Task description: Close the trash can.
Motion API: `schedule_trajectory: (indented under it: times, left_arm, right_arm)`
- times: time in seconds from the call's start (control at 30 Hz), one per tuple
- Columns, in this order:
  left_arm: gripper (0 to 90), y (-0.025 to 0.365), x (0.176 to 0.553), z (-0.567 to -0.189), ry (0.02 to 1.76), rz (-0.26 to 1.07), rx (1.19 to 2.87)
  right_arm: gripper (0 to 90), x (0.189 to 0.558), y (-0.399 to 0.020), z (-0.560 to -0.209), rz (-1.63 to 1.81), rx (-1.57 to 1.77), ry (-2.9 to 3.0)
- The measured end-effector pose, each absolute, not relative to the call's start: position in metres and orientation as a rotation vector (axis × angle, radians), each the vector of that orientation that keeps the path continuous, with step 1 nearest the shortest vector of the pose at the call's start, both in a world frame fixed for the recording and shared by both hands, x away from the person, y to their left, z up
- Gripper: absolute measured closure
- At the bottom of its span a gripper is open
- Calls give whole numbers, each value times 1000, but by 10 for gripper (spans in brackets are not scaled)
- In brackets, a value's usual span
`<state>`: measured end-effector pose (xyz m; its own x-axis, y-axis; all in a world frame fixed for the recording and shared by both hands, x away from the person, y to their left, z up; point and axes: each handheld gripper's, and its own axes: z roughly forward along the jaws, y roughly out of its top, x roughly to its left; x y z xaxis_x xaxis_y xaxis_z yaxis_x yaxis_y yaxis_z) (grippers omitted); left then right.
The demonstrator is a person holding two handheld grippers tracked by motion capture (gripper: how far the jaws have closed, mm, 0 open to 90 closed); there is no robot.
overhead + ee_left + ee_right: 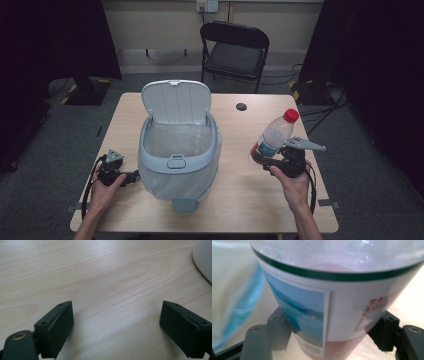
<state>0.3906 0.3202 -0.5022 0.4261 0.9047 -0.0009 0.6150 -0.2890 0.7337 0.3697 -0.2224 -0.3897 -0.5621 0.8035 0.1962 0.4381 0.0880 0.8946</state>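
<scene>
The plastic bottle (274,136) has a clear body, a red cap and a printed label with a blue scenic panel and a red band near its base. It is held above the right half of the table (240,200), clear of the surface, tilted so that the cap points up and away from the person. In the right gripper view the bottle (342,305) sits between the 2 black jaws, and both pads press against its labelled lower section.

The right gripper (264,161) pinches the bottle near its base. The person's right hand (292,182) wraps the gripper body from below, and the grey three-cornered plate projects to the right above it.

The bin (179,150) stands left of the bottle, near the table centre, well apart from it. Its white lid (176,100) is swung open and stands upright at the rear. A translucent liner covers the inside walls and hangs over the outside.

The left gripper (134,176) rests low at the left of the bin, held by the left hand (105,192). In the left gripper view its jaws stand spread wide over bare wood, with nothing between them, and the bin wall (203,257) appears at the upper right corner.

A black folding chair (234,47) stands behind the table.
</scene>
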Motion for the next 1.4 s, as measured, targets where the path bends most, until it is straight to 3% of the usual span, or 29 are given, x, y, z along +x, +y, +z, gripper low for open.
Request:
schedule_trajectory:
  times: [1.03, 1.4]
  left_arm:
    - [117, 320, 390, -502, 1286, 561, 2012]
    - [117, 320, 390, -502, 1285, 562, 2012]
  right_arm:
    - [290, 344, -220, -272, 1847, 938, 1882]
    - [291, 348, -193, -228, 2052, 789, 1856]
